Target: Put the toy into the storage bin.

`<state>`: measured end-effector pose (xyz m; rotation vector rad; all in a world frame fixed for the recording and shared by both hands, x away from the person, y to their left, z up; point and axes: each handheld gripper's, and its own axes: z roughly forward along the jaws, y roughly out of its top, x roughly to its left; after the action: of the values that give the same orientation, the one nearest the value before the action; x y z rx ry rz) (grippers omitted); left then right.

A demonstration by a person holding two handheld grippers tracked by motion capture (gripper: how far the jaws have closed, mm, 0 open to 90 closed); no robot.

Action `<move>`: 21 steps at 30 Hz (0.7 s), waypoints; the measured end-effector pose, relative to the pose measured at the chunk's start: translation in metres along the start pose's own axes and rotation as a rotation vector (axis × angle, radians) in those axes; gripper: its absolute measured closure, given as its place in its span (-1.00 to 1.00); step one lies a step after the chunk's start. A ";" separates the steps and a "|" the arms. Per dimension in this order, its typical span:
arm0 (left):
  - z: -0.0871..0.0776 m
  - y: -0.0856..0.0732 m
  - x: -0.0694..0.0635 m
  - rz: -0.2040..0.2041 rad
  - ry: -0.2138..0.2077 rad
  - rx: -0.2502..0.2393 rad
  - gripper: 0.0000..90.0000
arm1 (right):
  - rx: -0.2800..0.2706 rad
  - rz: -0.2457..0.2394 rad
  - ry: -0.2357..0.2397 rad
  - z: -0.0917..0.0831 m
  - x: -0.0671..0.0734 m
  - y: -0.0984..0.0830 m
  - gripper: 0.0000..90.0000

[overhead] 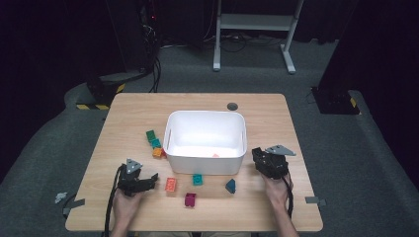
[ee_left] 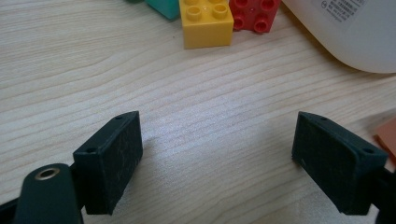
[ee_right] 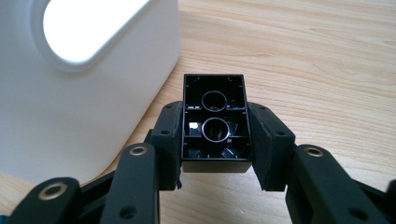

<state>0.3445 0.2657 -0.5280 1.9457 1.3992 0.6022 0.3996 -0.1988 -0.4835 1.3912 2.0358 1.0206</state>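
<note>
One black brick (ee_right: 215,121) between right gripper (ee_right: 215,133) jaws

Standing on dark grey carpet: a light wooden table (overhead: 128,111). Sitting at its middle: a white bin (overhead: 205,143). Lying left of that: green (overhead: 150,136), teal (overhead: 156,143) and yellow (overhead: 157,152) bricks. Lying in front: orange (overhead: 171,184), teal (overhead: 197,179), magenta (overhead: 190,199) and dark blue (overhead: 230,186) pieces.

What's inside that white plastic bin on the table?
Inside the white plastic bin, the high view shows one small orange piece near the front wall; that wall hides the floor strip just behind it.
</note>
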 end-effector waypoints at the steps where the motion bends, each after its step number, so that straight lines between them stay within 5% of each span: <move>1: 0.000 0.000 0.000 0.000 0.000 0.000 -0.64 | 0.000 0.005 0.005 -0.001 -0.001 -0.001 0.32; 21: 0.000 0.000 0.000 0.000 0.000 0.000 -0.64 | -0.024 0.012 0.074 -0.021 -0.004 0.013 0.32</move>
<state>0.3445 0.2657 -0.5280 1.9454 1.3996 0.6022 0.3932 -0.2068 -0.4603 1.3742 2.0625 1.1139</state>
